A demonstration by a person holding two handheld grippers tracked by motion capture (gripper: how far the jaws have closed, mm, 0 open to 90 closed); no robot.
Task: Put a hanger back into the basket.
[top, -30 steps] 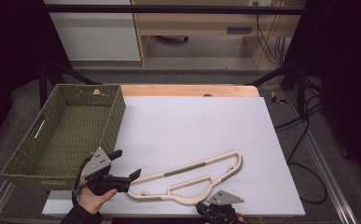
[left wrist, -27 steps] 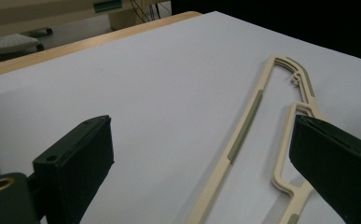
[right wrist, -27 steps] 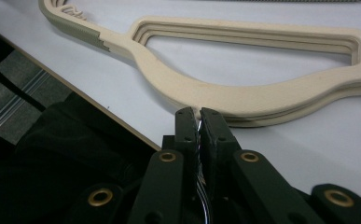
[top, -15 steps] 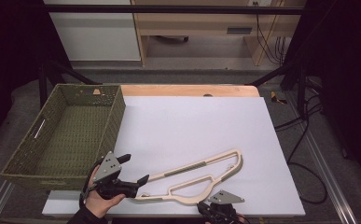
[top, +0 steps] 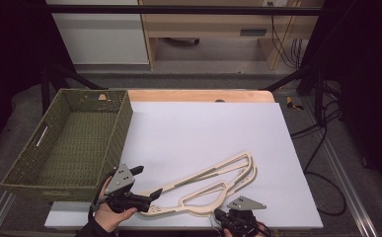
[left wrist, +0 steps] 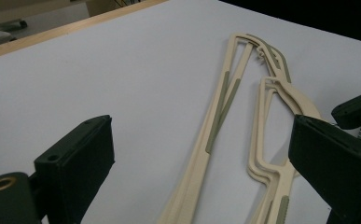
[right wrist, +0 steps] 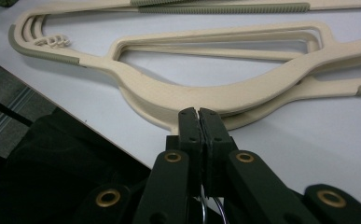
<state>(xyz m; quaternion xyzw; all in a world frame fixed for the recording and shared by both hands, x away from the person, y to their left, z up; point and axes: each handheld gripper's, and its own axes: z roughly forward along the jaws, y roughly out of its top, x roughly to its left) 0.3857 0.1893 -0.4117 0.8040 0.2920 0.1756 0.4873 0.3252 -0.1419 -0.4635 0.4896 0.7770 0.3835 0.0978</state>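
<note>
A woven green basket (top: 70,143) is seen at the far left of the table (top: 203,133), empty, just outboard of the left gripper (top: 146,182). That gripper is held in a hand (top: 110,215) near the front edge, its jaws spread wide. Compared with a second ago it has been carried inward, away from the basket's front wall, and its jaws are now presented to the near end of the cream hangers (top: 203,190), which are seen between them in the left gripper view but are not yet touched. The stacked hangers are laid flat ahead of both tools. To the right, the right gripper (top: 222,216) is kept at the front edge, its jaws brought together; whether a thin hook of the hangers is pinched between them cannot be told. The change is judged as an approach: a grasp of the hangers' left end appears to be prepared.
</note>
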